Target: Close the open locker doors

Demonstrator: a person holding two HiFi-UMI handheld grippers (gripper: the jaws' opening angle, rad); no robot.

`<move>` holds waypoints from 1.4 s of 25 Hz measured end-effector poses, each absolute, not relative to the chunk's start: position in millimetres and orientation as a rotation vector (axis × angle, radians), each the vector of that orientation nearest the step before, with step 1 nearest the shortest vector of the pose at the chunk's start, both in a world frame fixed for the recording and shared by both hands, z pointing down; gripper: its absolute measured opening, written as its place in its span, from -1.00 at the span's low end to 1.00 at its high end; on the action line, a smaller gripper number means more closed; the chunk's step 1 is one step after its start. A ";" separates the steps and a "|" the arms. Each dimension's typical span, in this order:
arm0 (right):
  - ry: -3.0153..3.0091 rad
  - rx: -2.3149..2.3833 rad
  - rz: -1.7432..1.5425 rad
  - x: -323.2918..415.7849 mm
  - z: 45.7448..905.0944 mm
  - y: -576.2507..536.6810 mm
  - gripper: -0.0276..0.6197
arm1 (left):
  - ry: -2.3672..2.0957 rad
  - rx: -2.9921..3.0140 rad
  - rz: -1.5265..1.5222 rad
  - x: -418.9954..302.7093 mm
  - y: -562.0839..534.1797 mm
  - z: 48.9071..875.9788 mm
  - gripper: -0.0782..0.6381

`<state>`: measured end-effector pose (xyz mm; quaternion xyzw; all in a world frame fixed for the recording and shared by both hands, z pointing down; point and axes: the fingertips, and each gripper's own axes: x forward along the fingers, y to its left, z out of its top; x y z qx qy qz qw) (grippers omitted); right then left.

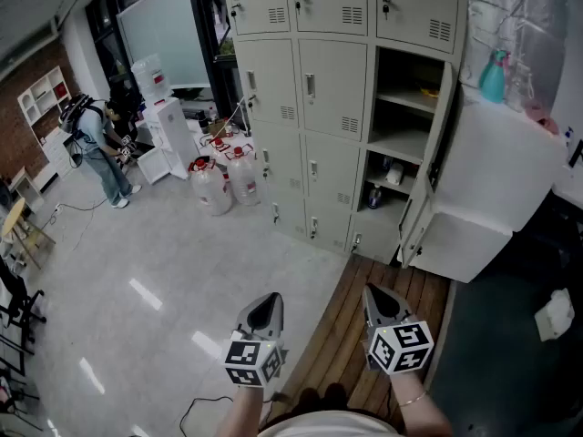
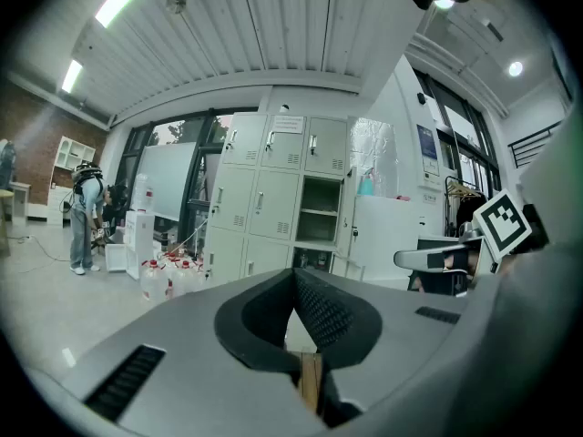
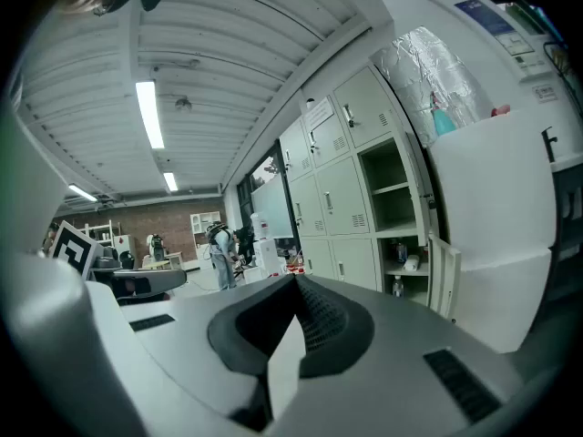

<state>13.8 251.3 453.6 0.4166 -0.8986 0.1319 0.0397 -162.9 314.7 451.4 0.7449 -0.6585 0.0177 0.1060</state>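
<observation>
Before the bank of lockers [image 1: 310, 89], the left hand-held gripper [image 1: 267, 306] and the right hand-held gripper [image 1: 383, 300] are being held low over the wooden floor [image 1: 351, 326], both clenched and empty, well apart from the open locker doors [image 1: 441, 135] in the right-hand column. Those doors are being shown swung back close beside the white cabinet [image 1: 510, 180], so little room is likely being offered behind them: a clenched tip could be slipped off a thin door edge, and a door being pushed too hard may be bounced back open.
</observation>
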 end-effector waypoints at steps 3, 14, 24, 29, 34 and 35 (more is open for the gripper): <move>-2.760 1.277 0.396 15.7 452.3 246.9 -0.90 | -1.943 2.201 0.052 -160.6 309.5 449.6 -0.73; -2.802 1.307 0.379 27.0 442.0 230.6 -0.90 | -1.957 2.230 0.031 -151.5 289.7 439.5 -0.73; -2.782 1.439 0.378 79.5 429.7 209.7 -0.77 | -1.916 2.313 0.005 -115.0 257.7 423.3 -0.73; -2.768 1.474 0.388 106.2 423.0 195.5 -0.61 | -1.867 2.344 -0.001 -87.9 236.4 417.6 -0.73; -2.759 1.528 0.413 126.5 420.3 173.9 -0.55 | -1.829 2.364 0.032 -73.8 210.5 423.2 -0.73; -2.757 1.547 0.411 130.3 419.2 167.4 -0.55 | -1.823 2.372 0.035 -72.3 202.7 423.3 -0.73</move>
